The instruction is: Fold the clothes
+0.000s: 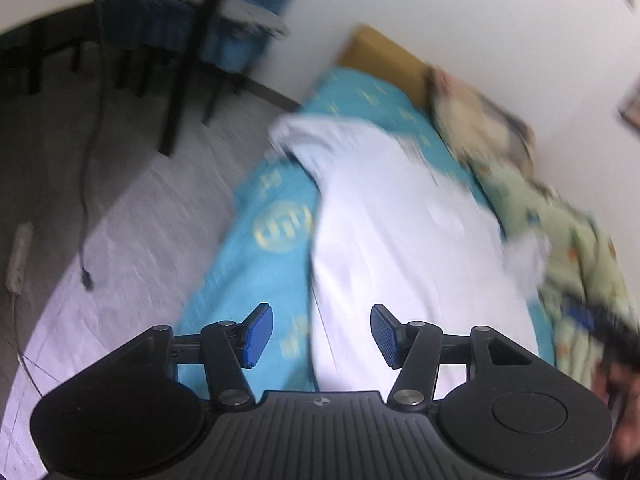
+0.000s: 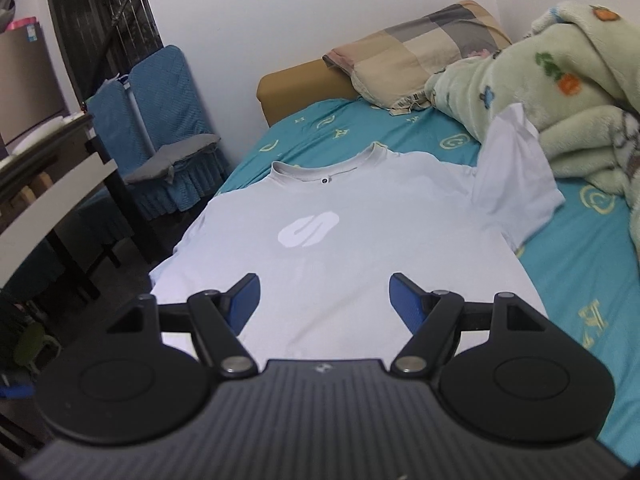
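White T-shirt [image 2: 320, 216] lies chest-up and flat on the teal bed sheet [image 2: 580, 264], apparently spread for folding, one sleeve [image 2: 516, 168] propped against the green blanket [image 2: 560, 92]; left gripper [image 1: 322, 334] and right gripper [image 2: 325, 302] hover above it, jaws apart, holding nothing

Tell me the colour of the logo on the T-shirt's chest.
White, on the pale grey T-shirt; the logo shows best in the right wrist view.

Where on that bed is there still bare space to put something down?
Bare sheet lies right of the T-shirt, below the blanket, and between its collar and the pillow. The shirt fills the middle; the blanket crowds the right side, touching the raised sleeve.
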